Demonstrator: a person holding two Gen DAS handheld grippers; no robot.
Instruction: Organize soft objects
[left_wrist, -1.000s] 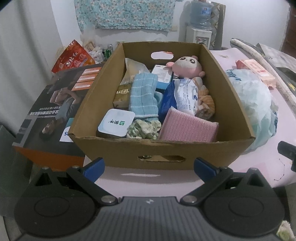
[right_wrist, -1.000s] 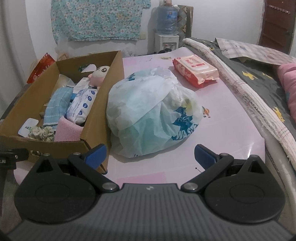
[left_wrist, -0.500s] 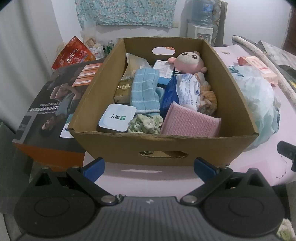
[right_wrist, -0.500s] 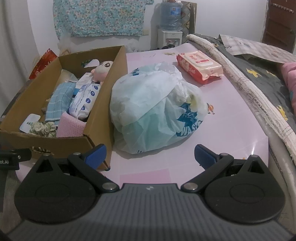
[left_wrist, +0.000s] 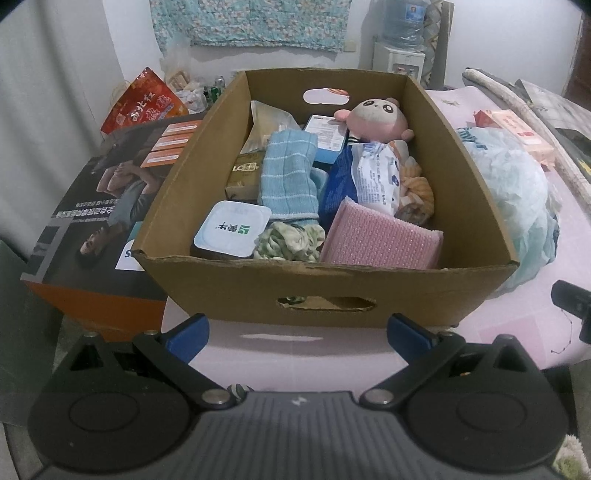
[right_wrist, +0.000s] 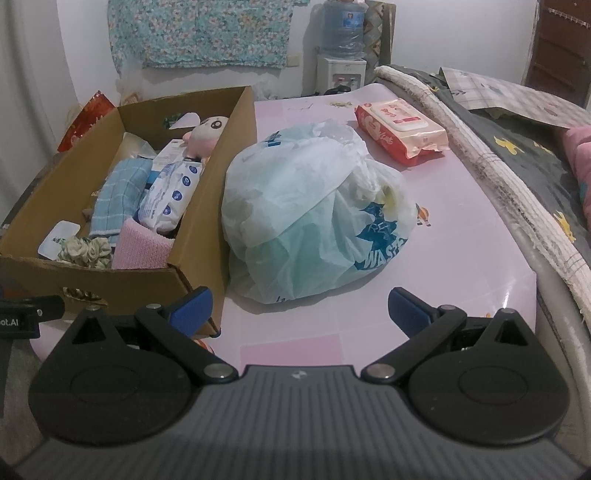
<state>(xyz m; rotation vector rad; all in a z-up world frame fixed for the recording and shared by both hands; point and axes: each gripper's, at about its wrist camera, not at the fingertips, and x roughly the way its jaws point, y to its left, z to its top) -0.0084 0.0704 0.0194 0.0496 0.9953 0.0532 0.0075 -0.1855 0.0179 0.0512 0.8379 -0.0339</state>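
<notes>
An open cardboard box (left_wrist: 325, 291) (right_wrist: 207, 177) stands on the pink table. Inside lie a pink plush doll (left_wrist: 376, 116) (right_wrist: 207, 133), a blue striped towel (left_wrist: 290, 173) (right_wrist: 118, 195), a pink sponge pad (left_wrist: 380, 242) (right_wrist: 142, 249), a floral scrunchie (left_wrist: 290, 242) (right_wrist: 86, 251), a white-lidded cup (left_wrist: 232, 229) and a wipes packet (left_wrist: 376, 177) (right_wrist: 171, 194). My left gripper (left_wrist: 297, 328) hangs open just before the box's front wall, holding nothing. To the right, my right gripper (right_wrist: 299, 308) is open and empty in front of a stuffed plastic bag (right_wrist: 314, 218) (left_wrist: 517, 192).
A red pack of wet wipes (right_wrist: 400, 129) lies at the table's far right. A grey quilt and bedding (right_wrist: 524, 177) border the table's right edge. Left of the box sits a large printed carton (left_wrist: 107, 206) with a red snack bag (left_wrist: 144, 99) behind. A water dispenser (right_wrist: 341, 48) stands by the back wall.
Both grippers have crept forward and slightly higher, so the box and the bag look nearer. Both stay open and empty; nothing in the box has moved.
</notes>
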